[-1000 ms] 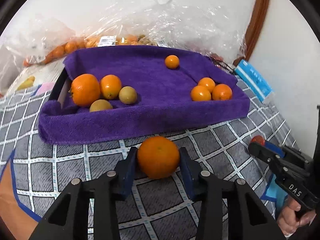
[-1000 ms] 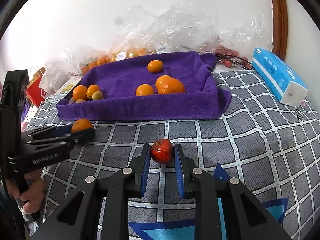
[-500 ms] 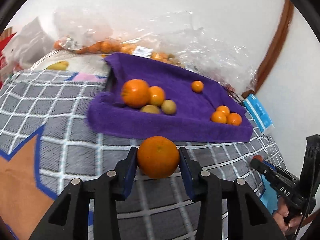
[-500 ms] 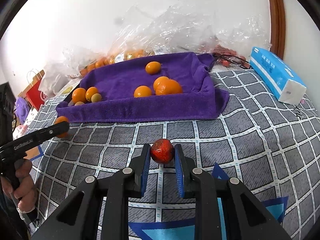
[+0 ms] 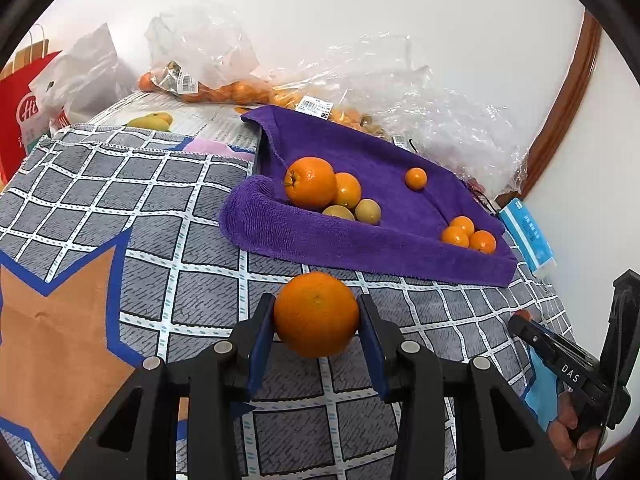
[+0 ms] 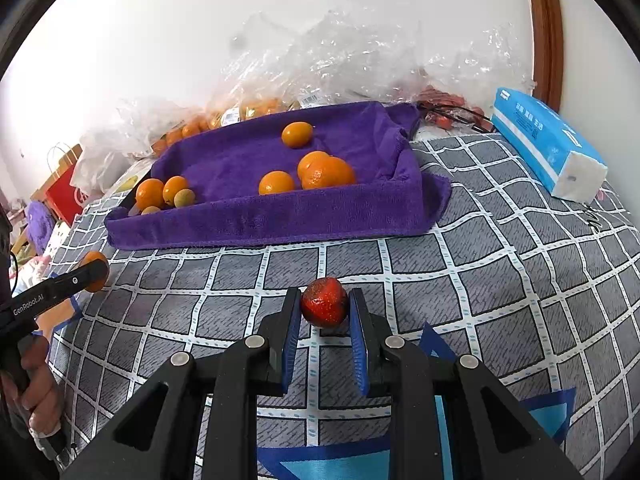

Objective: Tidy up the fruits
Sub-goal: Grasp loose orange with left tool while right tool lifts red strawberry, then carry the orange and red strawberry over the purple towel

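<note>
The left tool (image 5: 316, 316) grips an orange (image 5: 316, 314); the right tool (image 6: 324, 310) is closed on a red fruit (image 6: 324, 307). Next, I think, carry each to its own group in the purple-lined tray (image 5: 340, 240).

The towel (image 5: 360, 240) is purple terry cloth, matt, with a nubby pile. The cover (image 6: 480, 280) under it is woven cloth, matt, printed in a grid. The orange (image 5: 316, 314) has a dimpled, faintly shiny peel. The red fruit (image 6: 324, 307) is glossy and finely pitted. The left gripper (image 5: 316, 320) and right gripper (image 6: 325, 312) are matt black plastic with bright metal pins and ribbed blue pads (image 6: 291, 340). The bags (image 5: 420, 92) are thin, crinkled clear plastic, glossy. The tissue pack (image 6: 544, 140) is in smooth blue plastic film. The door frame (image 5: 568, 92) is polished brown wood.
</note>
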Motion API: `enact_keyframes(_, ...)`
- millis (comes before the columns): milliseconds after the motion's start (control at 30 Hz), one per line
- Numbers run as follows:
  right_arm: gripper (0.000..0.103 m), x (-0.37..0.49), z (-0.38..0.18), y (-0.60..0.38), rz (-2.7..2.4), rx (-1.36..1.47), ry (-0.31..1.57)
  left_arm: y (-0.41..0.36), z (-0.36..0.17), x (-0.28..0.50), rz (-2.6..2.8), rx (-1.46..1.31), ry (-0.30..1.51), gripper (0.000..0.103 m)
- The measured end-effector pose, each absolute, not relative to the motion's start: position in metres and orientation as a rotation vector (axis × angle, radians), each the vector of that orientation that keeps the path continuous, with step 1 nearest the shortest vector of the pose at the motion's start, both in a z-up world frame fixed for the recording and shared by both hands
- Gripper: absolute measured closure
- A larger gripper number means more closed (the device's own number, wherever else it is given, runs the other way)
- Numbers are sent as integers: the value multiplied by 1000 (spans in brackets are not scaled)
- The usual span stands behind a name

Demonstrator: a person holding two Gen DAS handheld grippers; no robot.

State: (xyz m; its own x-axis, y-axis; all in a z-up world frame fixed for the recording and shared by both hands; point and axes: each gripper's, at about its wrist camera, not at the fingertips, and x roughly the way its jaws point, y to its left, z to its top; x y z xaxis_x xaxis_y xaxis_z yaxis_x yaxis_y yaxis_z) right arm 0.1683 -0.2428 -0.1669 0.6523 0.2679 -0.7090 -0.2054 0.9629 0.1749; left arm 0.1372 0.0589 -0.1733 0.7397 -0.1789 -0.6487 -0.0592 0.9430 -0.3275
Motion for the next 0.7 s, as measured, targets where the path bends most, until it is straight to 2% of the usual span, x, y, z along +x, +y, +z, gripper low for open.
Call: enact_keyframes(700,79,167,-166,-249,239,112,803,55,-171,132,-47,-301,730,64)
